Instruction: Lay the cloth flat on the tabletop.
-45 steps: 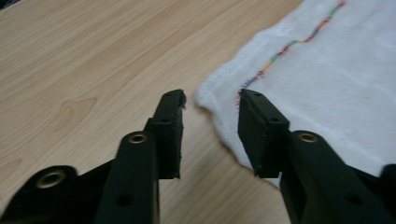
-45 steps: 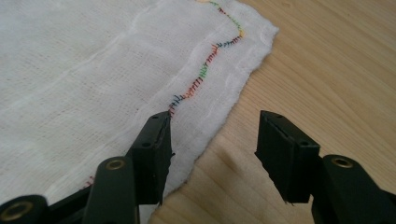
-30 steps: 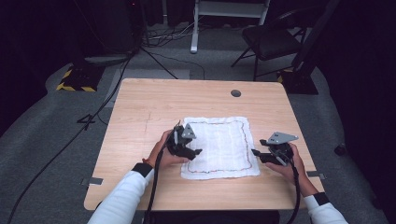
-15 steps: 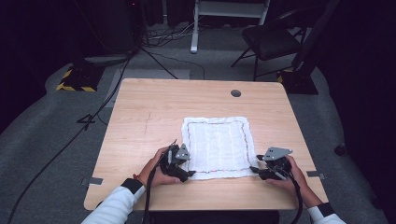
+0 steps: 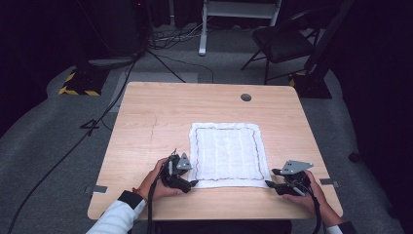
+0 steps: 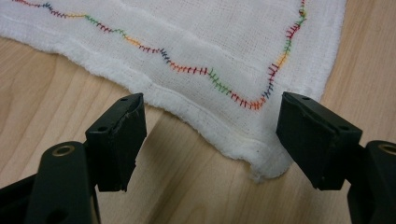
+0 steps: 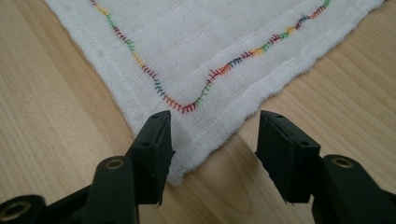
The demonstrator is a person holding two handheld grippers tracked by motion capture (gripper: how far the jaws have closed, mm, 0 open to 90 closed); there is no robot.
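Observation:
A white cloth (image 5: 226, 151) with a multicoloured stitched border lies flat on the wooden table (image 5: 160, 117). My left gripper (image 5: 192, 183) is at the cloth's near left corner and is open. In the left gripper view that corner (image 6: 261, 163) lies on the wood between the jaws, and the gripper (image 6: 211, 100) does not touch it. My right gripper (image 5: 270, 184) is at the near right corner. In the right gripper view the gripper (image 7: 215, 116) is open, and the cloth (image 7: 210, 42) points its corner between the jaws. Those jaws have just been closing a little and do not press the cloth.
Both hands are close to the table's front edge. A round cable hole (image 5: 246, 97) sits at the back of the table. On the floor beyond are a chair (image 5: 282, 44), cables and a yellow-black striped block (image 5: 78, 83).
Both hands have drawn back toward the table's near edge and lower, from beside the cloth's middle to its two near corners.

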